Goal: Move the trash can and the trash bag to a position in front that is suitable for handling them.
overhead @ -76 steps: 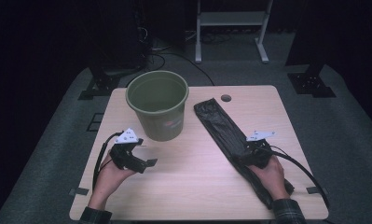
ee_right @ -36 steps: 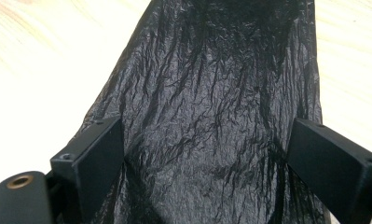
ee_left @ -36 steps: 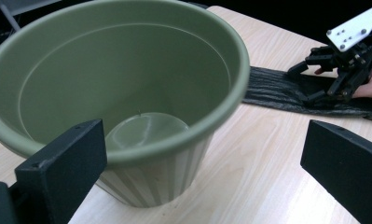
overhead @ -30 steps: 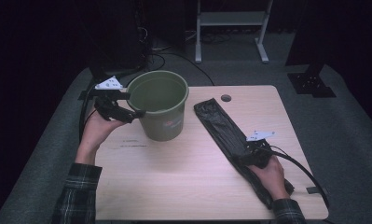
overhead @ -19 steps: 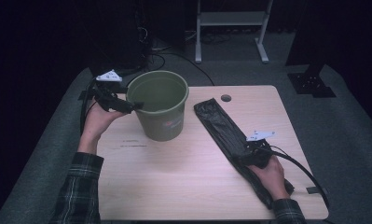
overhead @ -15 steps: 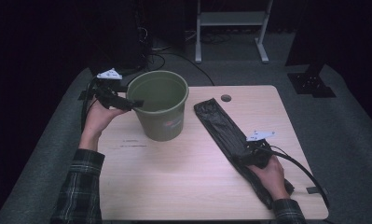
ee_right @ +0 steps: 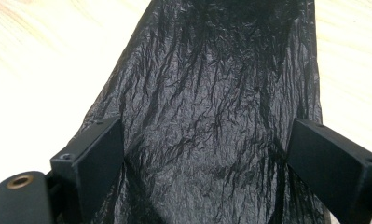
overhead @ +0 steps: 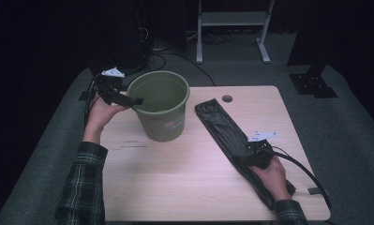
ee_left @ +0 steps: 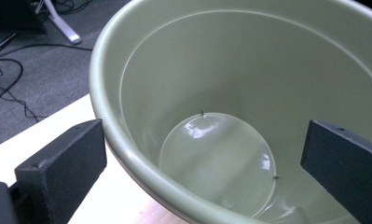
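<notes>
An olive green bucket (overhead: 161, 119) stands upright at the back left of the wooden table (overhead: 184, 178); its inside (ee_left: 211, 70) holds nothing. My left gripper (overhead: 134, 100) is at its left rim and stands open (ee_left: 202, 179), one jaw outside the wall and one inside. A long crumpled black plastic bag (overhead: 220, 124) lies flat, running diagonally from mid-table toward the front right corner. My right gripper (overhead: 250, 154) rests low over the bag's near part, open (ee_right: 214, 168), with a jaw at either side of the black film (ee_right: 221, 93).
A round cable hole (overhead: 227, 98) sits in the tabletop behind the bag. Cables and white frame legs (overhead: 231, 18) lie on the floor beyond the table, and a black stand base (overhead: 312, 84) is at the right. Bare wood lies between bucket and front edge.
My left gripper went from the front left of the table up to the bucket's left rim and now straddles it. The right gripper and the bag have stayed put.
</notes>
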A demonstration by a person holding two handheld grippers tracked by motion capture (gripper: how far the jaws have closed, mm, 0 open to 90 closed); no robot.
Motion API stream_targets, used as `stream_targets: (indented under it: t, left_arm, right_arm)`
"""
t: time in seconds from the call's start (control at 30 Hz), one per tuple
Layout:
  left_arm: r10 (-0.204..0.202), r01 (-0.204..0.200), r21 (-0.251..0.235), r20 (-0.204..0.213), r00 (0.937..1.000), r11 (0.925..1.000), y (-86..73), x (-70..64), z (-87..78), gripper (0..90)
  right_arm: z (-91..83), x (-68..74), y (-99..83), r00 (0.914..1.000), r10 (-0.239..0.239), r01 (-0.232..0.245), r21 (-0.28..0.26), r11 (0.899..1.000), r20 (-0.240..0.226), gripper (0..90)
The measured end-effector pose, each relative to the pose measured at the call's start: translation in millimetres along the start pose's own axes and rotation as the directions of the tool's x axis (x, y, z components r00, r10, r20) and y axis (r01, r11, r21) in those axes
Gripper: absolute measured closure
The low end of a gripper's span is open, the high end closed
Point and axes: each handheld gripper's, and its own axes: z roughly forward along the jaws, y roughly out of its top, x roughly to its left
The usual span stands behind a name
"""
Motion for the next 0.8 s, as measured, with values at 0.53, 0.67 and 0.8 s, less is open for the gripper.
stream_targets:
  t: [0.53, 0.67, 0.8]
  left_arm:
    - [0.027, -0.029, 0.048, 0.042, 0.9988, 0.9984, -2.8, -12.7, 14.7, 0.0]
    - [0.035, -0.038, 0.043, 0.057, 0.9978, 0.9983, -3.3, -21.0, 15.1, 0.0]
    - [0.043, -0.046, 0.038, 0.072, 0.9965, 0.9982, -4.1, -28.9, 15.4, 0.0]
  right_arm:
    - [0.0, -0.1, 0.0, 1.0000, -0.001, 0.001, 0.001, 1.000, 0.000, 9.6]
    - [0.0, -0.1, 0.0, 1.0000, -0.002, 0.002, 0.000, 1.000, 0.001, 9.6]
    - [0.0, 0.0, 0.0, 1.0000, -0.001, 0.001, 0.000, 1.000, 0.001, 9.6]
